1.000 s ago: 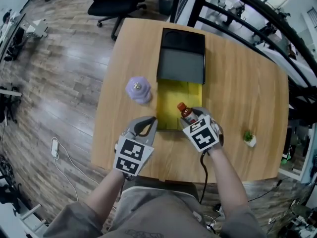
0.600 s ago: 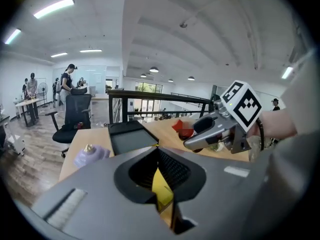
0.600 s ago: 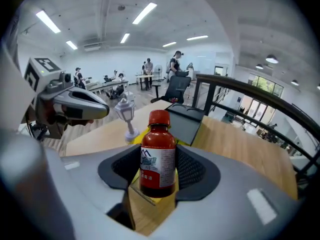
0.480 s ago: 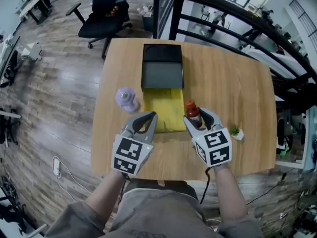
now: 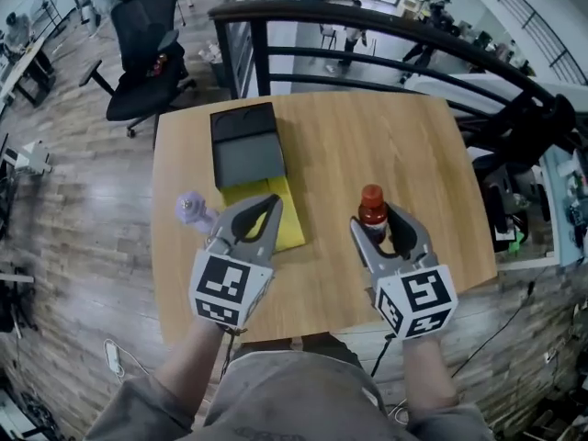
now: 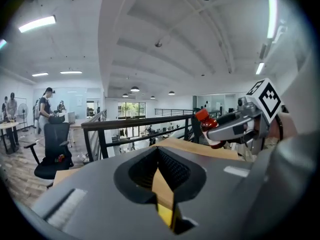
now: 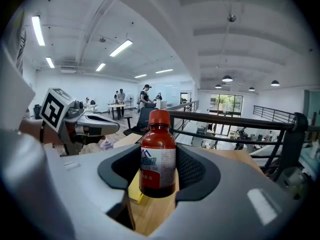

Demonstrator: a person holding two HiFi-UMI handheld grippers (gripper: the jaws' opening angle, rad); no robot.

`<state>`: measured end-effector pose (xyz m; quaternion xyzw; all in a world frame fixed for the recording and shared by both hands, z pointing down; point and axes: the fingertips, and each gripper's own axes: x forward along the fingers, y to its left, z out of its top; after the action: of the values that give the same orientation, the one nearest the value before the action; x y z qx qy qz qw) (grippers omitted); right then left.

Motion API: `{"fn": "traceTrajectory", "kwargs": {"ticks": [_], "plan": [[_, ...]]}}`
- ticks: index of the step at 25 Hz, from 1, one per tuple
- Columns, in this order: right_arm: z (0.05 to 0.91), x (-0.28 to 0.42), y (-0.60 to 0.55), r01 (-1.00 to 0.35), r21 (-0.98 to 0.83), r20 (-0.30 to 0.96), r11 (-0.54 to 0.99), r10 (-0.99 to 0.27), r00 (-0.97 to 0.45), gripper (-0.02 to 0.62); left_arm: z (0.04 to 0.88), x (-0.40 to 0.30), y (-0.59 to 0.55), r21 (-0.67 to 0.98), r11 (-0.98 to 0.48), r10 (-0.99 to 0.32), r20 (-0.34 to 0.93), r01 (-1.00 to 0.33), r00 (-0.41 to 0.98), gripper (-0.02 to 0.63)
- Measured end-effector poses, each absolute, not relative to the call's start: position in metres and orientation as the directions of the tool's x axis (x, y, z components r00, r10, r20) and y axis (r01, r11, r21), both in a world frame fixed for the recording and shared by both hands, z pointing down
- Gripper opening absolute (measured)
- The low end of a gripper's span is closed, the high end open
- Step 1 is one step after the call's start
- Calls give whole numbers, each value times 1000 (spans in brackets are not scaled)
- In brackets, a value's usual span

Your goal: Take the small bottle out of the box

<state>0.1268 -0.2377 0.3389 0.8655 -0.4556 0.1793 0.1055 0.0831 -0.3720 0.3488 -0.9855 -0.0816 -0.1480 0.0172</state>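
The small brown bottle (image 5: 372, 209) with a red cap stands upright between the jaws of my right gripper (image 5: 378, 220), which is shut on it and holds it above bare table to the right of the box. In the right gripper view the bottle (image 7: 158, 154) fills the gap between the pads. The box has a yellow base (image 5: 287, 220) and an open black lid (image 5: 245, 151) lying behind it. My left gripper (image 5: 272, 203) hovers over the yellow base's near left part, shut with nothing in it. The left gripper view shows the right gripper (image 6: 235, 126) and the bottle's cap (image 6: 202, 115) off to the right.
A pale purple object (image 5: 190, 209) sits on the wooden table (image 5: 367, 145) just left of the box. A black railing (image 5: 367, 24) runs behind the table's far edge. An office chair (image 5: 140, 26) stands on the floor at the back left.
My right gripper has carried the bottle up out of the yellow box and off to the right. The left gripper stays shut by the box. The head view has swung.
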Motion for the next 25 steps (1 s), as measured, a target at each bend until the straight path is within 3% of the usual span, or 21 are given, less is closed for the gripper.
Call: {"fn": "traceTrajectory", "kwargs": {"ticks": [16, 25], "plan": [[247, 101, -126, -659, 17, 166, -752, -647, 744, 222, 262, 112, -263, -95, -915, 380, 122, 392, 917, 1], [237, 89, -84, -577, 26, 146, -816, -568, 810, 222, 247, 105, -224, -57, -889, 448, 95, 455, 889, 0]]}}
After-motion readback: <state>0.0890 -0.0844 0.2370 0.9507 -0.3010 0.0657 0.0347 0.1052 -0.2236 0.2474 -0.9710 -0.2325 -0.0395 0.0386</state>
